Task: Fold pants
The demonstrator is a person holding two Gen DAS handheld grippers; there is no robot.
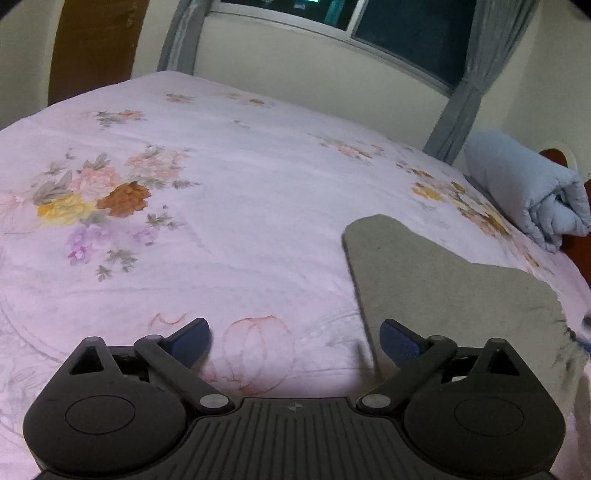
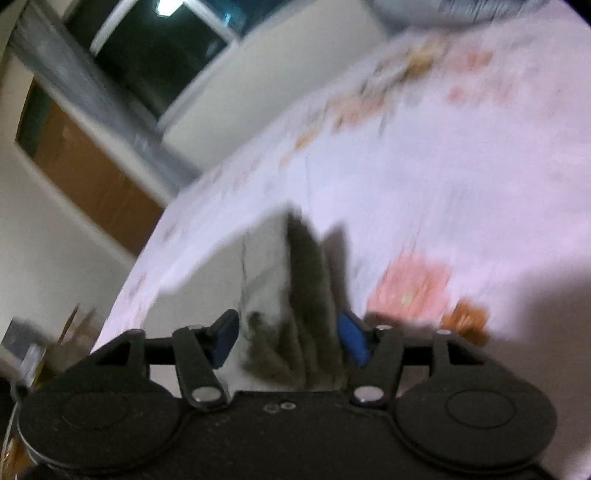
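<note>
The pants (image 1: pixel 454 291), grey and laid flat, occupy the lower right of the left wrist view, resting on a pink floral bedsheet (image 1: pixel 229 206) that fills most of the frame. Their rounded far end points toward the middle of the picture, and their near edge runs down beside the right finger of the left gripper (image 1: pixel 295 341). That gripper hangs low at the bottom centre with its blue-padded fingers spread wide and nothing between them; the pad on the right sits over the edge of the grey cloth, though contact cannot be judged. A rolled light-blue blanket (image 1: pixel 528 192) lies at the right edge of the frame, near the far end of the bed. Grey curtains (image 1: pixel 458 99) and a dark window (image 1: pixel 410 33) stand along the top.

The right wrist view is tilted and blurred. In it the pants (image 2: pixel 306 280) rise as bunched grey folds at lower centre, between the fingers of the right gripper (image 2: pixel 291 341), whose blue pads stand parted on either side of the cloth; whether they pinch it I cannot tell.
</note>
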